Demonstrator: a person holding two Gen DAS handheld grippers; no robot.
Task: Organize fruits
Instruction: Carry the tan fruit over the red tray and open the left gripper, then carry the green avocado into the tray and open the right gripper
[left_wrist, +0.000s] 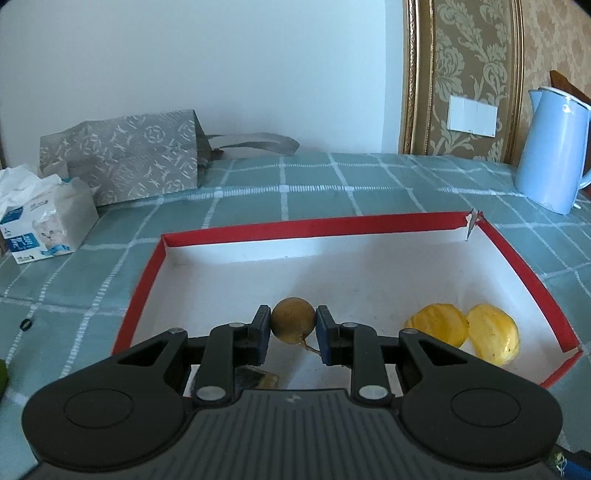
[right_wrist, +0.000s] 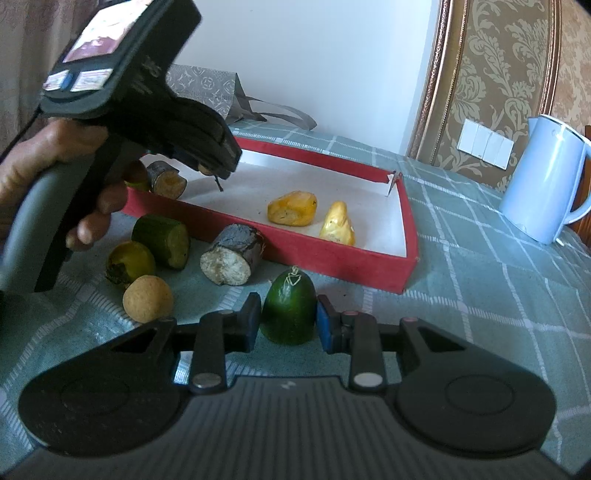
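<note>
My left gripper (left_wrist: 293, 325) is shut on a round brown fruit with a stem (left_wrist: 293, 319), held over the red box (left_wrist: 343, 223) with a white floor. Two yellow fruits (left_wrist: 437, 328) (left_wrist: 493, 334) lie in the box's right part. In the right wrist view, the left gripper (right_wrist: 212, 171) hangs over the box's left end. My right gripper (right_wrist: 288, 317) is shut on a green fruit piece (right_wrist: 290, 312) standing on the cloth in front of the box (right_wrist: 332, 258). Loose pieces lie at the left: a round tan fruit (right_wrist: 147, 299), a green chunk (right_wrist: 162, 240), a yellow-green piece (right_wrist: 129, 264), a dark-skinned white chunk (right_wrist: 232, 254).
A blue kettle (left_wrist: 550, 151) stands at the back right on the checked green tablecloth (left_wrist: 258, 192). A grey patterned bag (left_wrist: 125, 162) and a tissue box (left_wrist: 40, 218) sit at the back left. A brown chunk (right_wrist: 168, 181) lies in the box's left end.
</note>
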